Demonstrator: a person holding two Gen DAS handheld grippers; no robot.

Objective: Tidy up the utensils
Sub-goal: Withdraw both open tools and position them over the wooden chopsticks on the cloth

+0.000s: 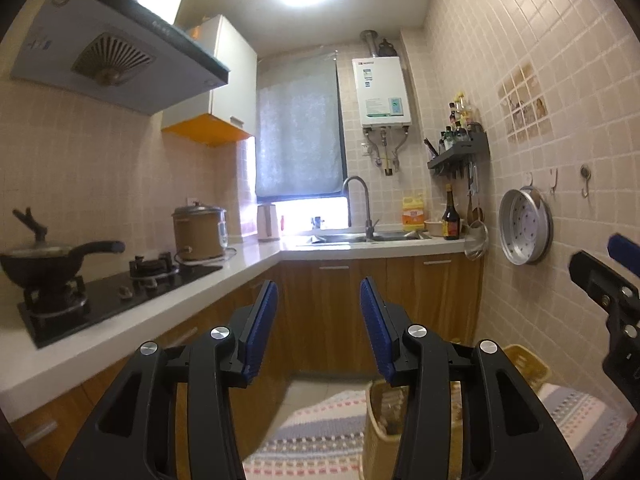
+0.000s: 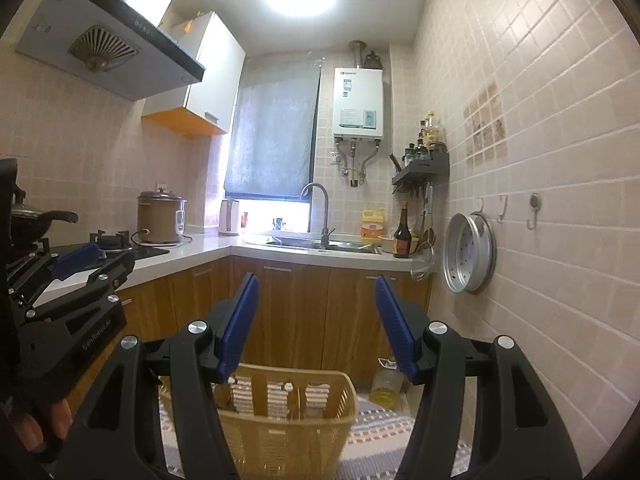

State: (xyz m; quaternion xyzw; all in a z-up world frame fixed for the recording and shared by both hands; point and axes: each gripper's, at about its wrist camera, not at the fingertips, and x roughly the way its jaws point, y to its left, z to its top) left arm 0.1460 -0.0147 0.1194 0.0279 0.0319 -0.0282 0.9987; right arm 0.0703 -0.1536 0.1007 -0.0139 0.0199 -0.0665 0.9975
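My left gripper (image 1: 319,292) is open and empty, held above the floor facing the far counter. My right gripper (image 2: 316,286) is open and empty too, above a yellow plastic basket (image 2: 296,420). The left gripper also shows at the left of the right wrist view (image 2: 92,260). Utensils, a ladle and spatulas (image 2: 428,220), hang under a dark wall rack (image 2: 422,168) at the far right, with chopsticks (image 1: 430,147) standing in the rack. A strainer (image 2: 424,264) hangs at the counter's end.
A black pan (image 1: 40,260) sits on the gas hob (image 1: 120,296) at left, a brown rice cooker (image 1: 199,236) behind it. The sink (image 1: 360,236) and tap are at the far counter, with a sauce bottle (image 1: 451,220). A steamer tray (image 1: 524,230) hangs on the right wall.
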